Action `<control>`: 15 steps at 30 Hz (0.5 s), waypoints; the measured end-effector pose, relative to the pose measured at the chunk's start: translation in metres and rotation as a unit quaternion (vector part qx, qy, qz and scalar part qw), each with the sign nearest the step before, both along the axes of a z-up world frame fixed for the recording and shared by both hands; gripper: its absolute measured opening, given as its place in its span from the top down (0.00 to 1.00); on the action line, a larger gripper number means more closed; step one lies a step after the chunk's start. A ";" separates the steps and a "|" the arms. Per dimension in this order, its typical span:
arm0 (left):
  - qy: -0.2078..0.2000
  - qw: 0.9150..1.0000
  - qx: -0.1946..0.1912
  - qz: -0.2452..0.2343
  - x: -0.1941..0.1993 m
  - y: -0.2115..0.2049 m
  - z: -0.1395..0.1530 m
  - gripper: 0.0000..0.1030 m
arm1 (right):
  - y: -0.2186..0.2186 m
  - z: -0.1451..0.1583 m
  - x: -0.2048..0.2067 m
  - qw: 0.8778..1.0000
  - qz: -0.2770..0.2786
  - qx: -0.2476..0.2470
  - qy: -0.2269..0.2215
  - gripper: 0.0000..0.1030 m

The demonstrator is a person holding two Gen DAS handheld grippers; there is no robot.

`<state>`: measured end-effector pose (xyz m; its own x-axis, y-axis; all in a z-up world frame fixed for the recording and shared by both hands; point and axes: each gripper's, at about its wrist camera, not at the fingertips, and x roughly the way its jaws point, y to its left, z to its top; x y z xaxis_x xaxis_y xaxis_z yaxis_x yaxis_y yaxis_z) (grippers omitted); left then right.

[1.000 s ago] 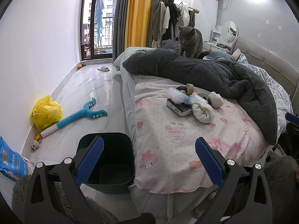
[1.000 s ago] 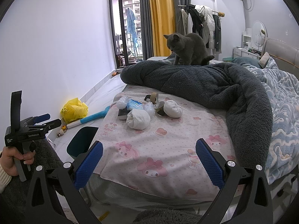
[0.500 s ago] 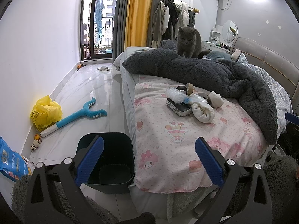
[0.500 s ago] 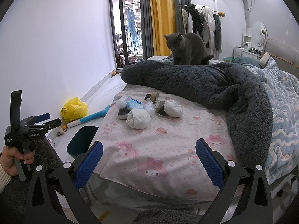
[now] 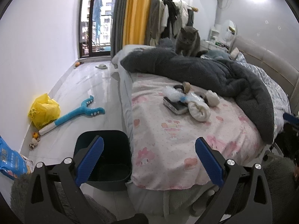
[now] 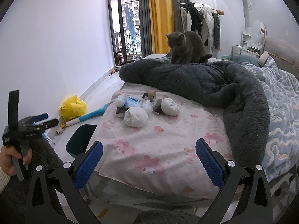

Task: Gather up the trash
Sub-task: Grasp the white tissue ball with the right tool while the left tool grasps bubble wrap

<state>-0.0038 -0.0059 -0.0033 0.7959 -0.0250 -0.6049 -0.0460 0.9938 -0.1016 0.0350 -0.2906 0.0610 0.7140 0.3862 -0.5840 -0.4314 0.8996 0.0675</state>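
- Left gripper [image 5: 148,158], black frame w/ blue ribbed pads: jaws wide apart, nothing between them, hanging near the foot of the bed, over the floor/bed edge.
- Right gripper [image 6: 149,159], same build: jaws also spread wide, empty, facing the pink cartoon-print bedsheet [image 6: 168,145].
- Person's hand [image 6: 11,158] grips the left tool's handle, seen at far left of the right wrist view; cream cuff at the wrist.
- Dark teal square plastic bin [image 5: 110,149] sits on the white tile floor, touching the bed's left side, near end. Looks empty, tho bottom is dim.
- Trash cluster lies mid-sheet, well apart from both claws: crinkly clear plastic wrap w/ blue bit [image 5: 179,97], two cardboard tape cores [image 6: 152,95], a small dark box [image 5: 174,107], two white balled-up cloth bundles [image 6: 135,116].
- Grey fluffy blanket [image 6: 214,80] heaped just beyond the cluster; grey cat [image 6: 185,46] stands on it at the far end.
- Left on the floor by the wall: yellow plastic bag [image 5: 44,110], blue-white plush toy stick [image 5: 74,113], blue printed bag [image 5: 10,160] nearest.
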 end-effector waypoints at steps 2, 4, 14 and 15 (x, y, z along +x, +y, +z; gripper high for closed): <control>0.004 1.000 0.001 -0.003 -0.001 -0.001 0.001 0.03 | 0.000 0.001 0.001 1.000 0.008 0.006 0.001 0.03; 0.008 1.000 -0.001 -0.010 -0.002 -0.002 0.001 0.03 | 0.002 0.002 0.003 1.000 0.012 0.017 -0.001 0.03; 0.016 0.999 -0.020 -0.047 -0.002 -0.007 -0.001 0.04 | 0.028 -0.011 0.036 1.000 0.015 0.005 -0.008 0.03; 0.016 0.998 -0.022 -0.050 0.001 -0.007 -0.001 0.04 | 0.031 -0.012 0.041 1.000 0.018 0.002 -0.006 0.03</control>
<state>-0.0030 -0.0131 -0.0039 0.7680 -0.1307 -0.6269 0.0488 0.9880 -0.1463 0.0756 -0.2597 0.0488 0.7071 0.4136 -0.5736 -0.4637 0.8836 0.0656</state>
